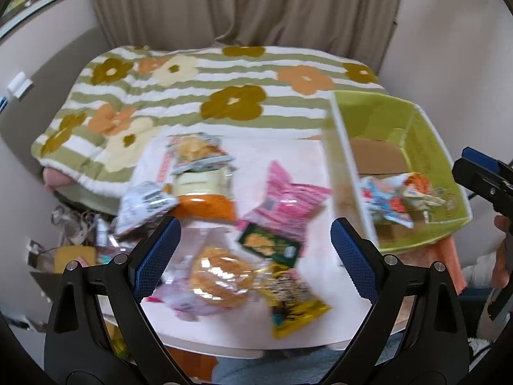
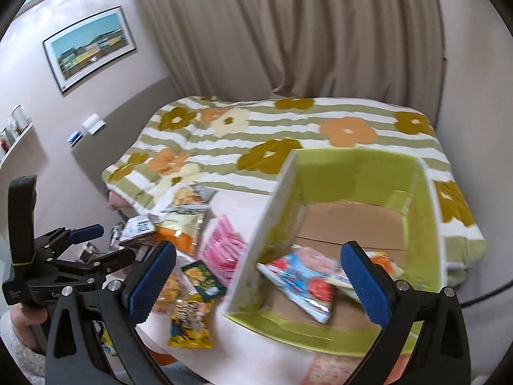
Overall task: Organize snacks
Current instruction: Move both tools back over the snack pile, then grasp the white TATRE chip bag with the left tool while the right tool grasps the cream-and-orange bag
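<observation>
My left gripper [image 1: 253,250] is spread wide and empty above the snack packets [image 1: 224,276] scattered on the bench [image 1: 307,330]. My right gripper [image 2: 256,279] gapes wide too, over the green box [image 2: 429,224] where two packets [image 2: 304,285] lie.

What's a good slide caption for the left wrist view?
Open left tongs hover over snack packets scattered on the white table, beside a green box already holding a few.

Soft, even daylight, no hard shadows. Motion blur smears the snack packets [image 1: 224,276]; glare on their wrappers. Fisheye bends and darkens the edges.
</observation>
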`<state>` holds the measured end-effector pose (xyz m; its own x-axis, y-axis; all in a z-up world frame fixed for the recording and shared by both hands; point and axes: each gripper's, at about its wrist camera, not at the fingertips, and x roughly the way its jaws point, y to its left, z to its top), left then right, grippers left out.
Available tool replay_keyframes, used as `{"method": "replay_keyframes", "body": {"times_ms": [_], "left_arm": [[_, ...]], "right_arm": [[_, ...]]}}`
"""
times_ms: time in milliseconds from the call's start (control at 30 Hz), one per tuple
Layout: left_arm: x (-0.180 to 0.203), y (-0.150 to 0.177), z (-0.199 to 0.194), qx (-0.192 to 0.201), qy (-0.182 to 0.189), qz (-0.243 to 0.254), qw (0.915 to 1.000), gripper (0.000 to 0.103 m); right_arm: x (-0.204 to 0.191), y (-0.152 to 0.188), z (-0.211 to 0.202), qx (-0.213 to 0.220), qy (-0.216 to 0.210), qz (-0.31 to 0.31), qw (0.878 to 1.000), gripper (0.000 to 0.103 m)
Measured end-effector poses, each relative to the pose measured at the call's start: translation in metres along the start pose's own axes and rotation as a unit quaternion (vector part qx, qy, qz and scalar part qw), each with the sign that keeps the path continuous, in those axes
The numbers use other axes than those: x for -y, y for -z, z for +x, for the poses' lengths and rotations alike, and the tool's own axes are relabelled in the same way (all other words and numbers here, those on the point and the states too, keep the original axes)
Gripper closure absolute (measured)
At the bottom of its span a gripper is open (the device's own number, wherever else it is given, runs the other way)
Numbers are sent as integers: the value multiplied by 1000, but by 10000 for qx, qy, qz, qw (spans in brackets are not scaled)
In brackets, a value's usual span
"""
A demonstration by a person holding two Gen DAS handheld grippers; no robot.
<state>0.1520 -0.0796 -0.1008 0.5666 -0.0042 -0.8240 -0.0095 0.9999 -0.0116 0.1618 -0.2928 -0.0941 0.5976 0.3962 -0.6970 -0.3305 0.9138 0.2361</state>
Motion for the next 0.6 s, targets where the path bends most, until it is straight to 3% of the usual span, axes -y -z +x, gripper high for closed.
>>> {"method": "replay_keyframes", "body": {"times_ms": [267,600], "left_arm": [[-88,-2,24,-352,-19,78,9993,9],[-158,-5,86,-938,281,784,9921,9]], "right_arm": [[-61,-13,55,-259,-20,26,9997,1],[-122,-16,140,-861,-7,510,9950,1]]}}
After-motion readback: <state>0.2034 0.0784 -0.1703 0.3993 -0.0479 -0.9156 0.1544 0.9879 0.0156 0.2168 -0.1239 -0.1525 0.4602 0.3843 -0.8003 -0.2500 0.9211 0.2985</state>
